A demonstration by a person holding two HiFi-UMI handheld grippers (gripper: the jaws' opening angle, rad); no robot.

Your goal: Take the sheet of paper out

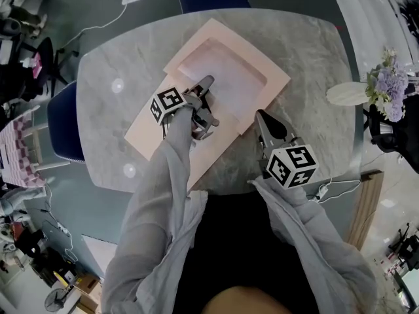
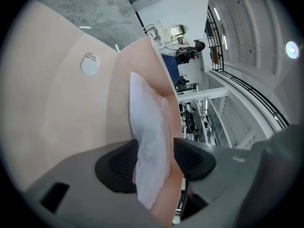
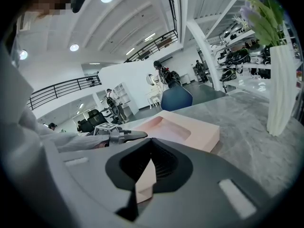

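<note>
A pink flat case [image 1: 229, 48] lies open on the marble table [image 1: 308, 51], with a pale white sheet [image 1: 226, 77] in its recess. In the left gripper view the white sheet of paper [image 2: 149, 127] stands on edge between the two pads, and the case's pink wall [image 2: 71, 103] lies beside it. My left gripper [image 1: 211, 102] [image 2: 154, 160] is shut on the sheet, one pad against the paper and the other against the pink edge behind it. My right gripper [image 1: 262, 118] [image 3: 149, 167] is shut on a corner of the pink case [image 3: 145, 182] at its near right side.
A white vase of purple flowers [image 1: 383, 87] [image 3: 280, 89] stands at the table's right edge. A blue chair [image 1: 65, 120] sits to the left of the table, another at the far side. A white charger and cable [image 1: 327, 188] lie near the front right edge.
</note>
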